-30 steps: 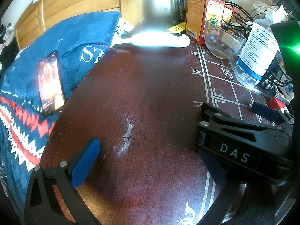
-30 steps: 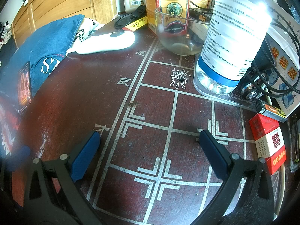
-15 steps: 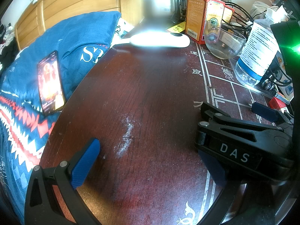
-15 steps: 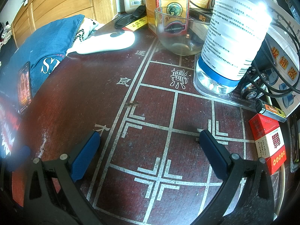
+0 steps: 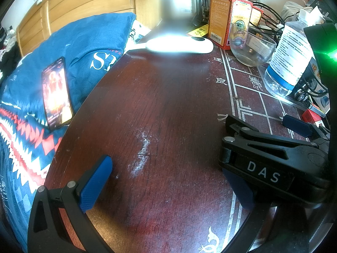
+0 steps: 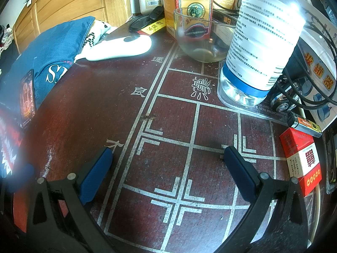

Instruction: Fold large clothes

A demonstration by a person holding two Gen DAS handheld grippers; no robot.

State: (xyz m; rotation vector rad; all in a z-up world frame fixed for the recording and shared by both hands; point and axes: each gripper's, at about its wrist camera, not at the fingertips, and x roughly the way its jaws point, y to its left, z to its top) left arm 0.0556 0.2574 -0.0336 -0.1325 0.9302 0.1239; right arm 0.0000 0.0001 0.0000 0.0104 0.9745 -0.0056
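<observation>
While both grippers rest low over the tabletop (image 5: 168,109), each with blue-padded fingers spread and nothing between them, the contents run left to right as follows. Blue garment (image 5: 88,42), with white lettering and a red-and-white zigzag band: heaped beyond the tabletop's left edge, against wooden panelling (image 5: 80,4). Phone (image 5: 55,97), screen lit: lying on the garment, just off the left edge. Left gripper (image 5: 166,179): near edge, over bare dark wood with a pale scuff. White handset (image 5: 181,45): far edge, its tail touching the garment. Orange-red box (image 6: 193,2): far edge, upright, behind a glass bowl (image 6: 200,40). Right gripper (image 6: 168,164): over the white board lines painted on the tabletop's right half; seen from the left camera, its black body marked "DAS" covers the left gripper's right finger. Water bottle (image 6: 263,42): upright on a clear tray toward the far right corner. Lighter (image 6: 305,124) and red packet (image 6: 301,162): right edge, just apart, beside black cables (image 6: 311,80).
</observation>
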